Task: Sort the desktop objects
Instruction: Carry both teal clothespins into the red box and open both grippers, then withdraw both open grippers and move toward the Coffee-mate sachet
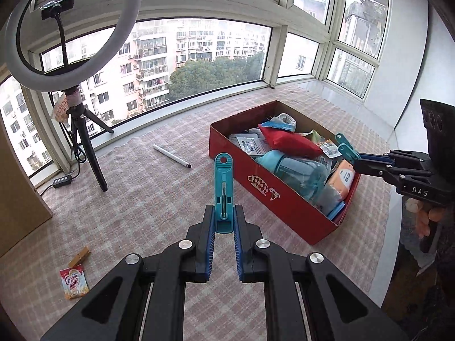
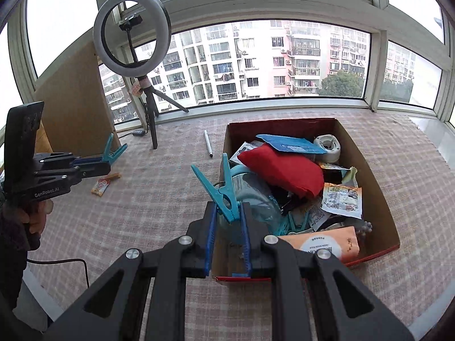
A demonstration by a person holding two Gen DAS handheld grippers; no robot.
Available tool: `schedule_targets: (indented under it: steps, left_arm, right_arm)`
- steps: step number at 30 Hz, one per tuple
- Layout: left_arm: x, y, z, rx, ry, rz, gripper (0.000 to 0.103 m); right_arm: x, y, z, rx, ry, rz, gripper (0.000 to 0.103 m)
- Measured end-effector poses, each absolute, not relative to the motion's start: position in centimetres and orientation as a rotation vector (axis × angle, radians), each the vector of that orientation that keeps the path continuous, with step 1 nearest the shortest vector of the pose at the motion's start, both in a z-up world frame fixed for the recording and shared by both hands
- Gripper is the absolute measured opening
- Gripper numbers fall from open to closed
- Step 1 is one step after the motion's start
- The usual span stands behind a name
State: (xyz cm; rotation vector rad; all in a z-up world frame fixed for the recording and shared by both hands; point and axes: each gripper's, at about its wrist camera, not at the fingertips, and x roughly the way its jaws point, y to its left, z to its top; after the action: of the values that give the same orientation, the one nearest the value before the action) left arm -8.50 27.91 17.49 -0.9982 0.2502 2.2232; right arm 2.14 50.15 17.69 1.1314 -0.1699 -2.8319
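Observation:
My left gripper (image 1: 224, 213) is shut on a teal clothes peg (image 1: 223, 182), held above the checked cloth, left of the red cardboard box (image 1: 273, 196). It also shows in the right wrist view (image 2: 109, 164) with its peg (image 2: 112, 149). My right gripper (image 2: 229, 213) is shut on a second teal clothes peg (image 2: 220, 190), over the box's near left corner (image 2: 241, 279). From the left wrist view that gripper (image 1: 354, 157) and peg (image 1: 345, 146) hang over the box. The box holds a red pouch (image 2: 281, 170), a blue bottle (image 1: 295, 170), packets and a tape roll (image 2: 328, 145).
A white pen (image 1: 172, 156) lies on the cloth behind the box. A coffee sachet (image 1: 73, 281) and a small wooden clip (image 1: 79, 257) lie at the left. A ring light on a tripod (image 1: 85, 139) stands by the window, beside a cardboard panel (image 2: 76, 108).

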Motion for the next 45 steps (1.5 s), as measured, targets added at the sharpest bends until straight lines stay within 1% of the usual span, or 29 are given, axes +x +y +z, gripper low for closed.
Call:
schedule_targets:
  steps: [11,21,23,24,25,26,27,28,29,34,45]
  left_arm:
    - [-11.1,39.0,16.8,-1.011,0.255,2.155,0.011]
    - [-14.1,44.4,16.9,-1.013,0.283,2.148,0.011]
    - [-14.6,45.0,16.7,-1.021,0.281,2.153,0.013]
    - [-14.8,45.2,16.5,-1.030,0.279,2.155,0.029]
    - [-15.0,45.4,16.4,-1.039,0.277,2.158,0.045]
    - [-15.1,45.5,16.2,-1.037,0.278,2.175,0.069]
    - [-15.0,45.5,16.2,-1.021,0.279,2.189,0.069]
    - [-14.9,45.5,16.1,-1.014,0.283,2.195,0.069]
    - [-14.8,45.4,16.0,-1.015,0.288,2.196,0.069]
    - [-14.7,44.8,15.9,-1.024,0.309,2.203,0.069]
    - [-14.7,41.1,16.2,-1.038,0.259,2.253,0.068]
  right_arm:
    - [0.4,58.7,17.3,1.187,-0.159,-2.919,0.016]
    - [-2.4,62.4,16.2,1.203,-0.179,-2.919,0.016]
    - [-2.9,62.9,15.9,1.209,-0.192,-2.918,0.017]
    - [-3.2,63.0,15.7,1.212,-0.198,-2.916,0.017]
    - [-3.5,63.1,15.6,1.214,-0.204,-2.914,0.020]
    - [-3.5,63.1,15.5,1.211,-0.198,-2.926,0.037]
    - [-3.6,63.1,15.4,1.208,-0.193,-2.937,0.060]
    - [-3.7,63.1,15.3,1.205,-0.187,-2.949,0.068]
    - [-3.7,63.1,15.3,1.200,-0.183,-2.953,0.070]
    - [-3.7,62.9,15.3,1.183,-0.175,-2.972,0.070]
    - [-2.7,62.0,15.9,1.165,-0.201,-2.976,0.070]
